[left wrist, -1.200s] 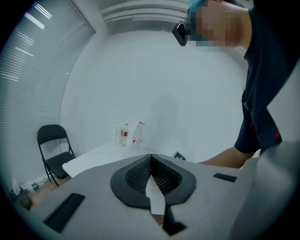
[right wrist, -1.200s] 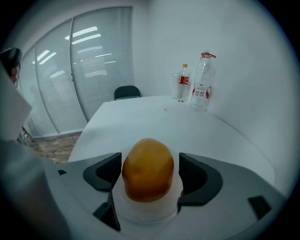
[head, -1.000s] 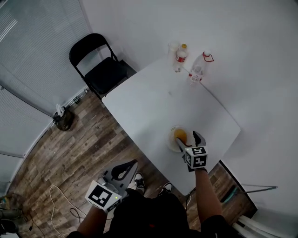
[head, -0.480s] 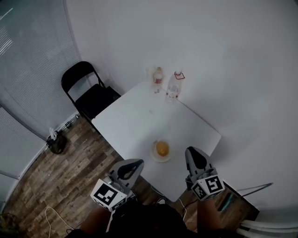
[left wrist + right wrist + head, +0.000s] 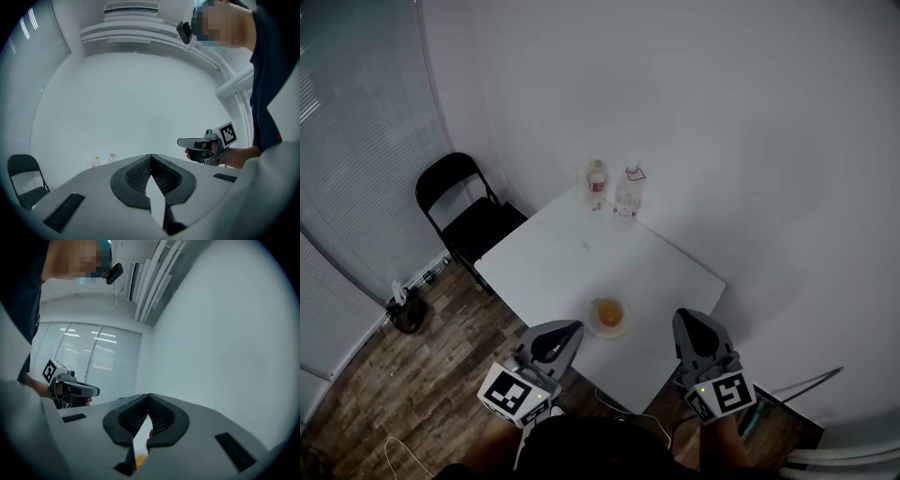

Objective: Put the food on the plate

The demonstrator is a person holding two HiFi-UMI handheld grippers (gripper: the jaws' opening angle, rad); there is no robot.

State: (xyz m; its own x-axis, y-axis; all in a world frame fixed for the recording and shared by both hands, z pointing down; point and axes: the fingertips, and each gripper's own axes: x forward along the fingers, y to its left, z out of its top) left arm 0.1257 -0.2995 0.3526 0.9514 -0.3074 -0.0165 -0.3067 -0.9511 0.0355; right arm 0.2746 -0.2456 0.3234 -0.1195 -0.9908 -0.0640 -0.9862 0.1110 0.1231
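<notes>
An orange piece of food (image 5: pixel 608 310) lies on a small pale plate (image 5: pixel 622 325) near the front edge of the white table (image 5: pixel 572 267). Both grippers are held off the table, close to my body. My left gripper (image 5: pixel 554 340) is shut, its jaw tips meeting with nothing between them (image 5: pixel 150 161). My right gripper (image 5: pixel 697 335) is also shut and empty (image 5: pixel 148 401). Through the gap below its jaws a bit of the orange food (image 5: pixel 139 460) shows. Each gripper appears in the other's view, the right gripper (image 5: pixel 199 143) and the left gripper (image 5: pixel 77 390).
Two plastic bottles (image 5: pixel 597 182) (image 5: pixel 626 195) and a clear cup (image 5: pixel 584 178) stand at the table's far corner by the white wall. A black folding chair (image 5: pixel 464 211) stands left of the table on the wood floor. A dark object (image 5: pixel 405 309) sits on the floor by the blinds.
The right gripper has let go of the food over the plate, pulled back off the table toward my body and shut. The head view has risen and backed away from the table.
</notes>
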